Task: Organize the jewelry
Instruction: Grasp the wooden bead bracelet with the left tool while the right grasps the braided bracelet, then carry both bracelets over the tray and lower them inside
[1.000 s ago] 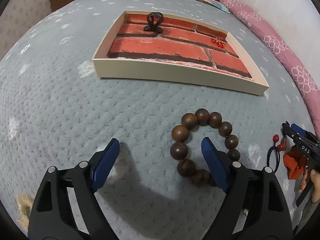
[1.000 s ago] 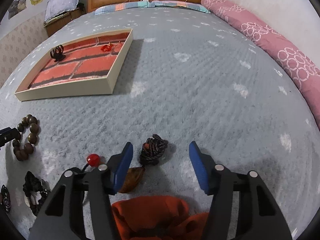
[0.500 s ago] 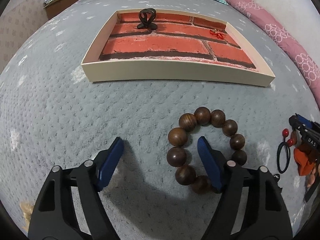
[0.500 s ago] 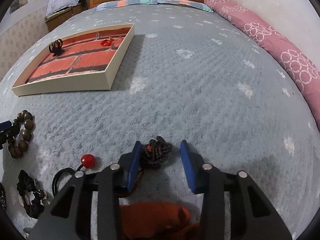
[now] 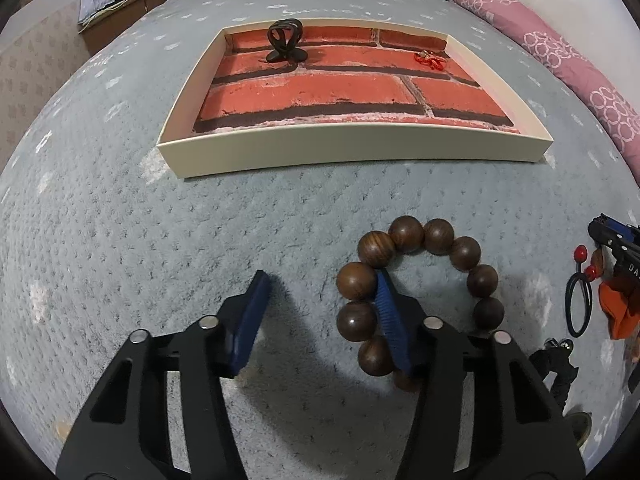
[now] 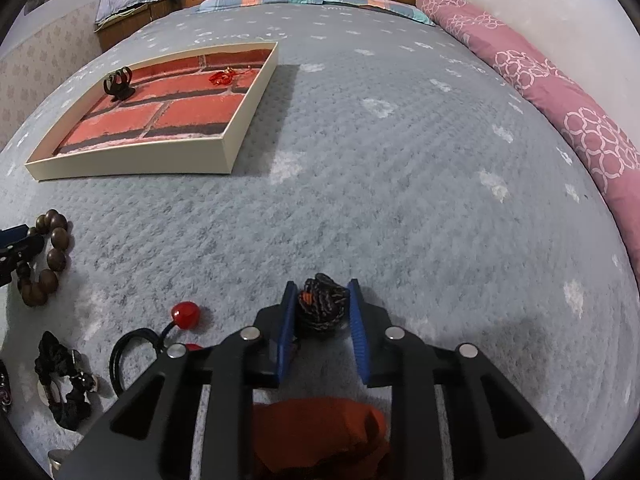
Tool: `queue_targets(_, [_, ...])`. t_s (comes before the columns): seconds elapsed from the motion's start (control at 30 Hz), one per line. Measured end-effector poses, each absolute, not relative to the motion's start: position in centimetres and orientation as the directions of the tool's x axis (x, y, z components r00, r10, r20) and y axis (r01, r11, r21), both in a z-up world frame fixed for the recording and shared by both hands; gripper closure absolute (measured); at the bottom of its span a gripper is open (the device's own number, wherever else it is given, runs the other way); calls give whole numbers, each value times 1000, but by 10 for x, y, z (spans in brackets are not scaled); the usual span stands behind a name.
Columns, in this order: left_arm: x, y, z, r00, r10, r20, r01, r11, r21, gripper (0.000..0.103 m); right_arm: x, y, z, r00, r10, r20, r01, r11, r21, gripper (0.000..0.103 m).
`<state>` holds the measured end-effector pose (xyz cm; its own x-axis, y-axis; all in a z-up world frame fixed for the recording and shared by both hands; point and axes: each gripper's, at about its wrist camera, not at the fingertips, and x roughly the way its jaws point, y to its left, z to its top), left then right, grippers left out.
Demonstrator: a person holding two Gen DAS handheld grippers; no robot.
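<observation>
A wooden bead bracelet lies on the grey bedspread. My left gripper is over its left side with jaws closing. The right pad stands inside the ring against the beads, which lie between the jaws; the left pad is clear of them. My right gripper has a dark braided cord bundle filling the gap between its pads, jaws still closing on it. The cream tray with a brick-print floor holds a dark hair claw and a red trinket.
A black hair tie with red beads, an orange cloth and a black scrunchie lie near the right gripper. A pink bolster runs along the right edge of the bed. The tray sits far left.
The left jaws have narrowed, and the right pad now rests against the bracelet's left beads from inside the ring. The right jaws have drawn in onto the dark cord bundle.
</observation>
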<state>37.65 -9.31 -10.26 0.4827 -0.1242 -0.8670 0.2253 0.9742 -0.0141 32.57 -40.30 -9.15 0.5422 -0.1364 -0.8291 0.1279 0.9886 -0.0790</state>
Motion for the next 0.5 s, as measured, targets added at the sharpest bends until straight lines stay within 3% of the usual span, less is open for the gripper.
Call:
queue_targets(0.13, [374,-90,-99,479,-141,-867,215,976,-40,85,322,-406,-86,552,-129,-824,135,989,-65,77])
queue_targets(0.5, [370,-83,-94,468,-210,-858,206,970,-125,85,321,-401,-61,595,-115,-795,123,991,-52,77])
